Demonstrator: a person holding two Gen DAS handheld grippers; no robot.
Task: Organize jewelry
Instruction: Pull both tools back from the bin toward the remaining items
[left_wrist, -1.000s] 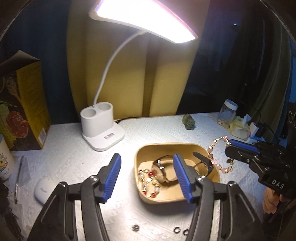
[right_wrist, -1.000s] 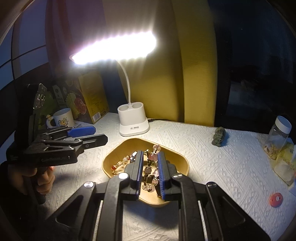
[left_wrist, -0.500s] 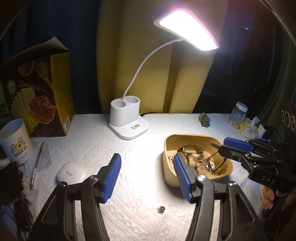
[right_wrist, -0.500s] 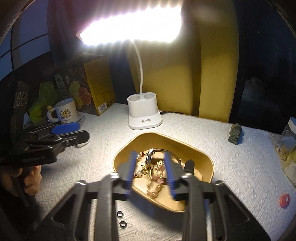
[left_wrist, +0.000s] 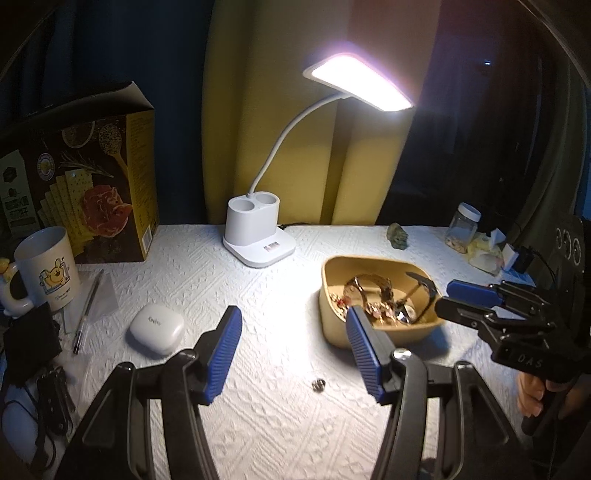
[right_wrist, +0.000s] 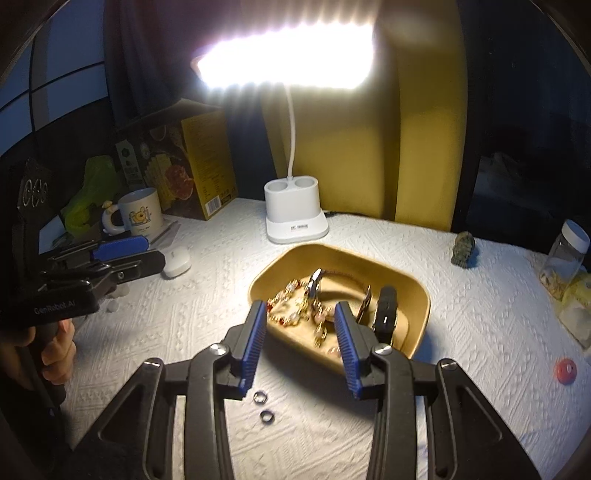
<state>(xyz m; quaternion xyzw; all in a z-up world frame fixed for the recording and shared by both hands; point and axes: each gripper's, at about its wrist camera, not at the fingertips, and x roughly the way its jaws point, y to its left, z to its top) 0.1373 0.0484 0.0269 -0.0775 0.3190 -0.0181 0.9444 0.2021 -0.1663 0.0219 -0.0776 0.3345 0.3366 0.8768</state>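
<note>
A tan tray (left_wrist: 332, 325) (right_wrist: 417, 291) on the white cloth holds a watch (right_wrist: 319, 282), beaded bracelets (right_wrist: 291, 308) and a black strap (right_wrist: 386, 310). My right gripper (right_wrist: 301, 347) is open and empty, its fingers just above the tray's near rim; it also shows in the left wrist view (left_wrist: 456, 299). My left gripper (left_wrist: 293, 350) is open and empty, left of the tray; it also shows in the right wrist view (right_wrist: 125, 254). Two small rings (right_wrist: 260, 397) (right_wrist: 266, 416) lie on the cloth in front of the tray. One ring (left_wrist: 316, 384) shows in the left wrist view.
A white desk lamp (left_wrist: 258, 240) stands behind the tray. A cracker box (left_wrist: 85, 195), mug (left_wrist: 48, 269), pen (left_wrist: 86, 310) and white earbud case (left_wrist: 155, 328) are at the left. A small stone figure (right_wrist: 463, 249), glass jar (right_wrist: 565, 254) and red disc (right_wrist: 566, 371) are at the right.
My right gripper opened and dropped the beaded bracelet into the tray. My left gripper swung away to the left of the tray, still open.
</note>
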